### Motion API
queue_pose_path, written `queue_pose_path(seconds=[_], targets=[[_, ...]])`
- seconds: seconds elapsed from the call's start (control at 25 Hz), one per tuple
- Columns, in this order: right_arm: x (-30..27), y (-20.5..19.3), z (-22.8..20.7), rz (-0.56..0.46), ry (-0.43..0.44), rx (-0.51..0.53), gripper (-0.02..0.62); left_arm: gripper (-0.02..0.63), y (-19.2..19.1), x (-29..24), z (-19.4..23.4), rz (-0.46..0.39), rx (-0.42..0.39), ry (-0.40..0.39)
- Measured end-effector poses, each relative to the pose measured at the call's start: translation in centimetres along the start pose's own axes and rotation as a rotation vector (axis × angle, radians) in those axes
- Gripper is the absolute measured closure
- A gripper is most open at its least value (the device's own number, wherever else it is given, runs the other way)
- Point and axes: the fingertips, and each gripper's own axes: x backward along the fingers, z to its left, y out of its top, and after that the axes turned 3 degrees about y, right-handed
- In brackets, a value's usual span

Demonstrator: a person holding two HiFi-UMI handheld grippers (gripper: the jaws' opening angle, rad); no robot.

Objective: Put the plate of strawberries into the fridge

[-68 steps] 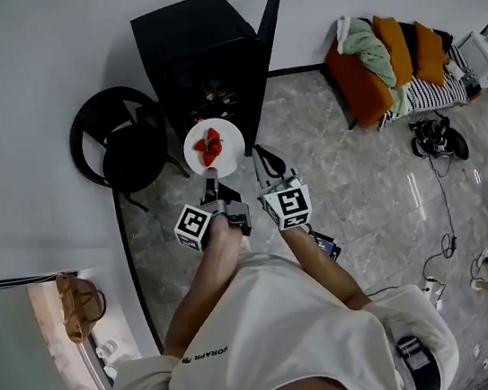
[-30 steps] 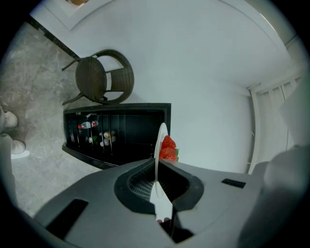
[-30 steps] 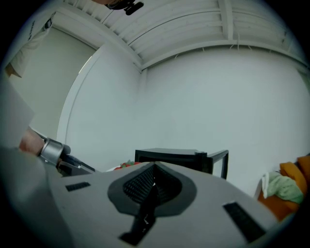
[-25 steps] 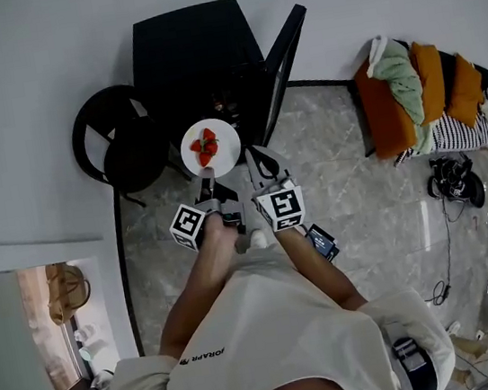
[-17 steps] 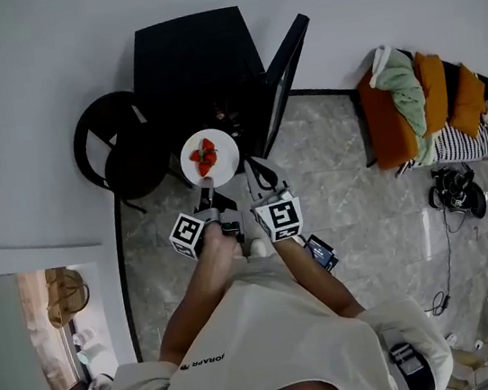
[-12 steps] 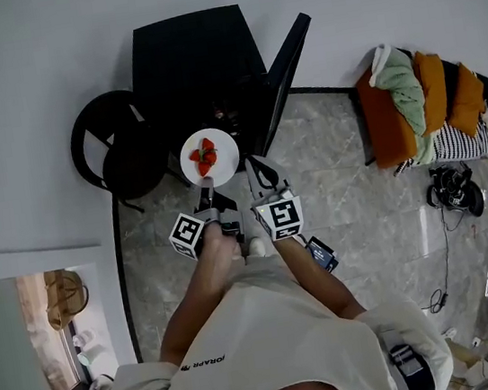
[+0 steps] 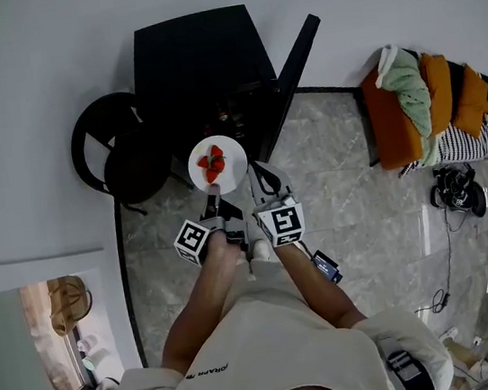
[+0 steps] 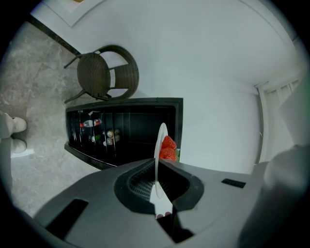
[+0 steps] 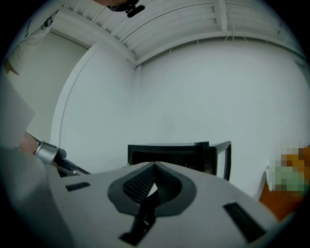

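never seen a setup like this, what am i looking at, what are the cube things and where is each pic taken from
There is no robot here. A person holds a tool in each hand, and each tool has a two-fingered claw and a cube of square markers.

The head view comes from a camera on the person's head, looking down at the floor. The other two views come from cameras riding on the tools, each looking along its own claw.

The left claw is shut on the rim of a white plate of strawberries. Its own view shows the plate edge-on. The right claw is shut and holds nothing.

Ahead stands a black fridge with its door open, and a dark round chair beside it.
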Motion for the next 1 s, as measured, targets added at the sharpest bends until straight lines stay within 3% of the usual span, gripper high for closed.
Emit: queue_pose_path(seconds=[1.0], targets=[[-2.0, -5.8, -1.1, 0.051, -0.042, -0.010, 0.583, 0.597, 1.1, -3.5, 3.7, 0.028, 0.017, 0.004]])
